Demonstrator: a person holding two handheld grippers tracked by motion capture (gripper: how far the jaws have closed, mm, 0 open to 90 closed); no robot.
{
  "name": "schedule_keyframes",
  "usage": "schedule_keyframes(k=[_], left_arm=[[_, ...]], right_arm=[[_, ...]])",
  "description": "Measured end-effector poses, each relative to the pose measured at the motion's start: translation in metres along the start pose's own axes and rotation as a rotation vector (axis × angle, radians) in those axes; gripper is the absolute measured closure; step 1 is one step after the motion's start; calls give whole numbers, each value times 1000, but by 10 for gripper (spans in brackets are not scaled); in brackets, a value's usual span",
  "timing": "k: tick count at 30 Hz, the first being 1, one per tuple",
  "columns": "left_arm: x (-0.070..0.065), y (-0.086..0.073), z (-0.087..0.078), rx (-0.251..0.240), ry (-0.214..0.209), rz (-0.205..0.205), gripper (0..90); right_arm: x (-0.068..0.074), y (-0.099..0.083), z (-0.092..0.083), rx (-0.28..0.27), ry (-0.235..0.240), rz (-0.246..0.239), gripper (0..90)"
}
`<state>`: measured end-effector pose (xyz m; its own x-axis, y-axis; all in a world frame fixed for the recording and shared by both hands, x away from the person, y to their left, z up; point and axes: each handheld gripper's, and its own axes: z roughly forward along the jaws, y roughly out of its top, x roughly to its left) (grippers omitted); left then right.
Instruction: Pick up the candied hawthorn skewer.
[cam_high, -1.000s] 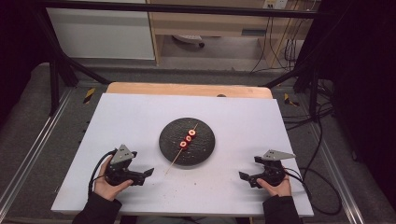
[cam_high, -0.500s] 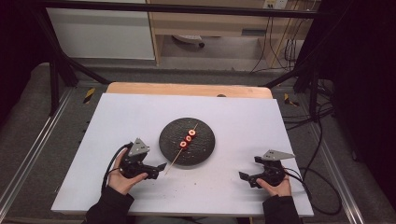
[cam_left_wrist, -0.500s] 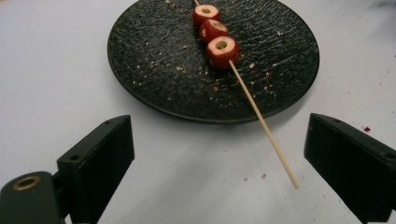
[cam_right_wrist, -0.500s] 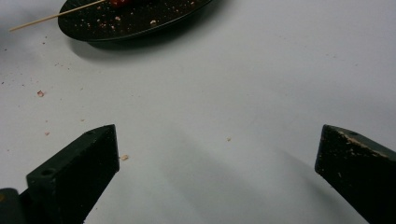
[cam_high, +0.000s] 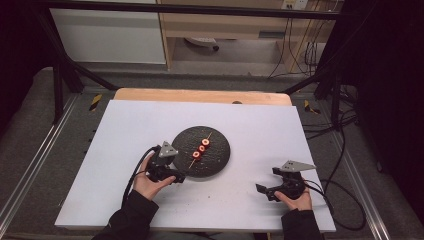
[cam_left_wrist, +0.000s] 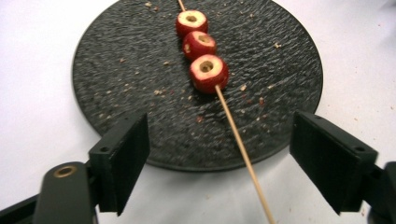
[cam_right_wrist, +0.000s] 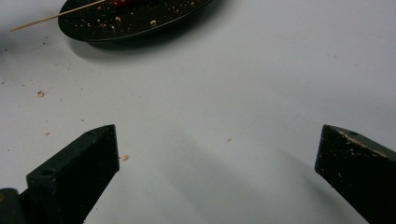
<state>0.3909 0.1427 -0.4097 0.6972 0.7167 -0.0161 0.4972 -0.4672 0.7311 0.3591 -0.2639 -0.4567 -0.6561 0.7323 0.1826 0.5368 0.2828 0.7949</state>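
There, on a round black plate (cam_high: 215, 142) near the middle of the white table (cam_high: 125, 125), lay a thin wooden skewer (cam_left_wrist: 238, 140) strung with three cored red fruit pieces (cam_left_wrist: 208, 72). In the high view its long axis ran diagonally, the far tip aimed away and to the right, the bare near end pointing toward the person's left side and reaching past the plate's rim. The three pieces sat close together in a row along the far half of the stick, their hollow centres facing up. Crumbs speckled the plate and the table beside it.

The left gripper (cam_left_wrist: 217, 158) hovered at the plate's near-left edge, its jaws spread wide with the skewer's bare end between them, touching neither. The left hand (cam_high: 147, 181) wrapped the handle from below, forearm angled in from the bottom edge.

The right gripper (cam_right_wrist: 217, 163) sat well apart on the right, low over bare table, jaws wide apart and holding nothing, aimed toward the plate. The right hand (cam_high: 295, 197) gripped it from behind.
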Motion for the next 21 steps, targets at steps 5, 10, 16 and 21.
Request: schedule_keyframes(k=[5, 10, 16, 21], left_arm=[[-5, 8, 10, 27, 16, 12, 279], [-6, 11, 20, 48, 23, -3, 416], [-10, 14, 27, 88, 37, -1, 588], [-14, 16, 31, 109, 45, -2, 704]], right_arm=[[0, 0, 0, 0, 1, -3, 7], [0, 0, 0, 0, 2, 0, 8], [0, 0, 0, -1, 4, 1, 8], [0, 0, 0, -1, 5, 0, 8]])
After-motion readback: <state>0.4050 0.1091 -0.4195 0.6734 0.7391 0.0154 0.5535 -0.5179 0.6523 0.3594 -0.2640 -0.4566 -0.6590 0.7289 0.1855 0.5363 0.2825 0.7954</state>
